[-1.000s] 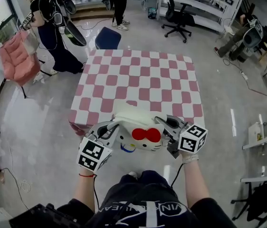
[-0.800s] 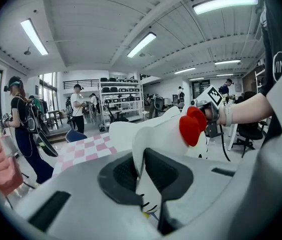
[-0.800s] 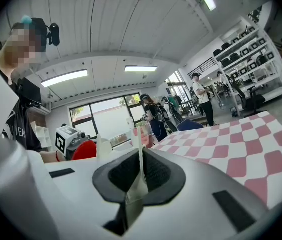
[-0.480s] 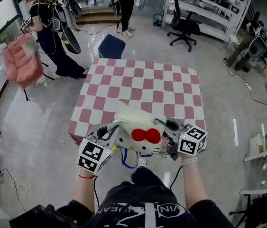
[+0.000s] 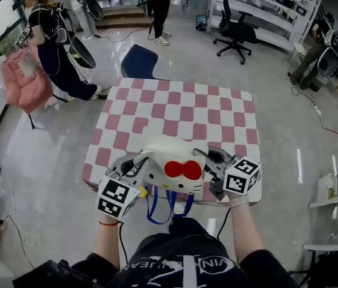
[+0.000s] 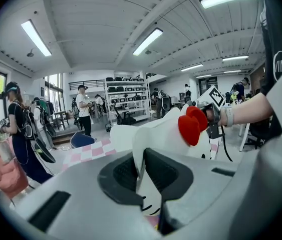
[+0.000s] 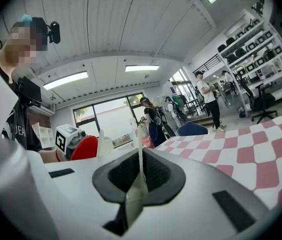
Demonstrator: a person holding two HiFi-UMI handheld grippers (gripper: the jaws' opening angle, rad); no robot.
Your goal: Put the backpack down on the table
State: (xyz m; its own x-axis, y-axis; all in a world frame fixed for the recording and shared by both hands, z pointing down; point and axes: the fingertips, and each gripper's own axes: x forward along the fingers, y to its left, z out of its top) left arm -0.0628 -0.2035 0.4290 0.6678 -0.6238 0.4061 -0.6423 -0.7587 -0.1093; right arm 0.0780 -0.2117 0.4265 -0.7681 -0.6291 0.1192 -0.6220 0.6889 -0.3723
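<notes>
The worry from where I stand is the grip. The left gripper (image 5: 135,165) has its fingers closed on a thin fold of the backpack's white fabric, and the right gripper (image 5: 211,161) pinches an equally slim edge on the other side. That looks a slight hold for a soft bag hung between two points; if either fold slides out, the bag would swing down on the other side.

The second risk is the place. The backpack (image 5: 172,164) hangs in the air over the near edge of the checked worktop (image 5: 181,110), and part of it seems to be over the floor. Let go here, it could tip off the near side. Its blue straps (image 5: 156,206) dangle in loops below the worktop's edge, so they could catch on that edge as the bag goes farther in. It probably wants lifting clear and setting down toward the middle.

The bag itself is white, plump and rounded, shaped like a cat's face. It has a red bow (image 5: 182,170) on the side facing up, and thin dark whisker lines show close to the left gripper's fingers (image 6: 125,174). It looks soft and lightly filled, likely to sag when set down.
</notes>
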